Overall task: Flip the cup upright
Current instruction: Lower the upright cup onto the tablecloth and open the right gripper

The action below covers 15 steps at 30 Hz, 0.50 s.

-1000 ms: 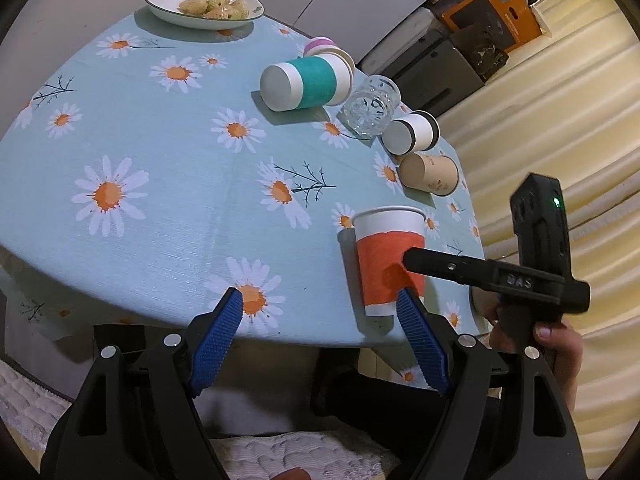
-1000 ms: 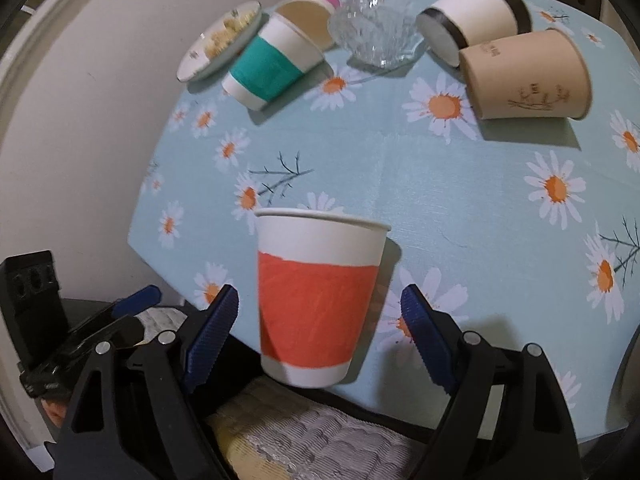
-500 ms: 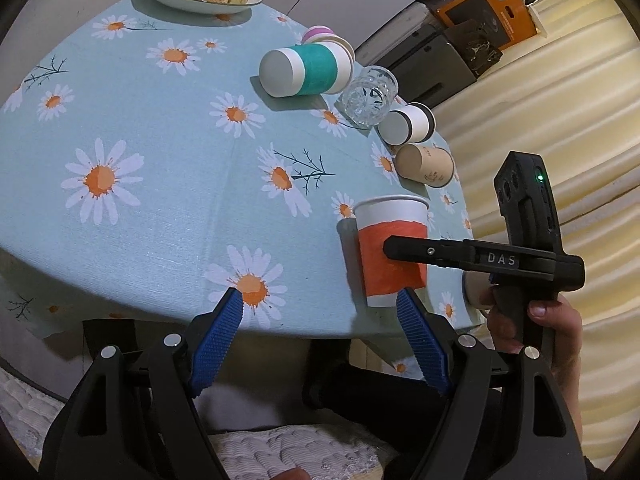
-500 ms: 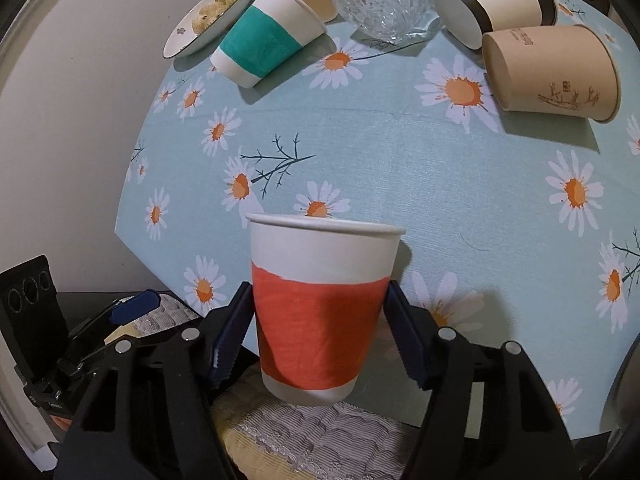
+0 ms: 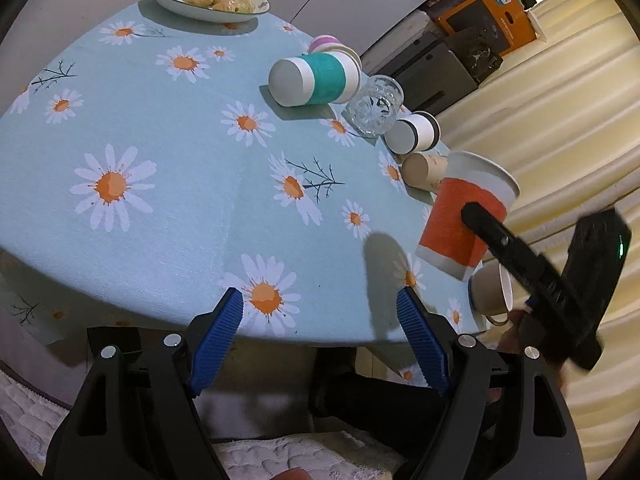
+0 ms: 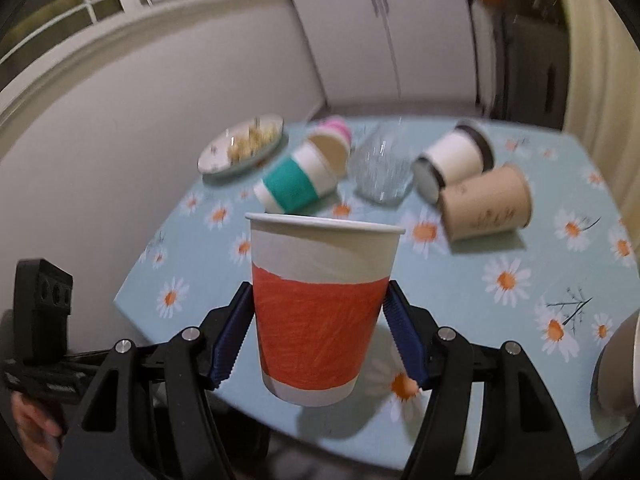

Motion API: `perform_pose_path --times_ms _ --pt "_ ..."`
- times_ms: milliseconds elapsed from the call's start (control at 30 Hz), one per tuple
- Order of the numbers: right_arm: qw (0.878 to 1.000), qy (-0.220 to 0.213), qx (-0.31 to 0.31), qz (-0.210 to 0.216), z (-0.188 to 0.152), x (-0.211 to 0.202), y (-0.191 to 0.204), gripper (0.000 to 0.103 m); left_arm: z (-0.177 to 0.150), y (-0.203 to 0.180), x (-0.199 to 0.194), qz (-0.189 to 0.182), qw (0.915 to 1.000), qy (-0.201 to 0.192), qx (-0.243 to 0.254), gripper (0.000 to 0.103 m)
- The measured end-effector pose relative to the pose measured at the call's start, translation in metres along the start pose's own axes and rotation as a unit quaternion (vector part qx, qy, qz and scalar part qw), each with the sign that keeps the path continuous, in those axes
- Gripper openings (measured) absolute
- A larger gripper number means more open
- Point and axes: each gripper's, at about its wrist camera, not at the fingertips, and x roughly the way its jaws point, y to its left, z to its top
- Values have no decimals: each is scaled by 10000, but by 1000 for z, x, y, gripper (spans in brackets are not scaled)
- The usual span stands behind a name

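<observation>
While the left tool [image 5: 320, 334] is held spread and empty over the near edge of the counter [image 5: 168, 216], the orange cup [image 6: 320, 312] is pinched mouth-up between the blue pads of the right tool [image 6: 318, 332], clear of the cloth.

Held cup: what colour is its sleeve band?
Orange-red on a white cup, clearest in the right wrist view.
</observation>
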Motion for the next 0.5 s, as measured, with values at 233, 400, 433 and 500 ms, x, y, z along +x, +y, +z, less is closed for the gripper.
perform_pose_path --times_ms 233,400,433,500 --pt "9901 -1301 -79 -529 -39 -2 8 66 1 2 -1 31 10000 -64 -32 77" --pt "9797 -1675 -570 -938 -51 7 16 66 2 8 -2 49 9998 -101 -166 90" --pt "9794 -1699 -554 -935 -53 8 16 66 2 9 -3 32 9998 -107 -190 90" --pt "9782 -1754 -578 -946 -57 11 18 66 3 11 -3 24 9996 -112 -245 90"
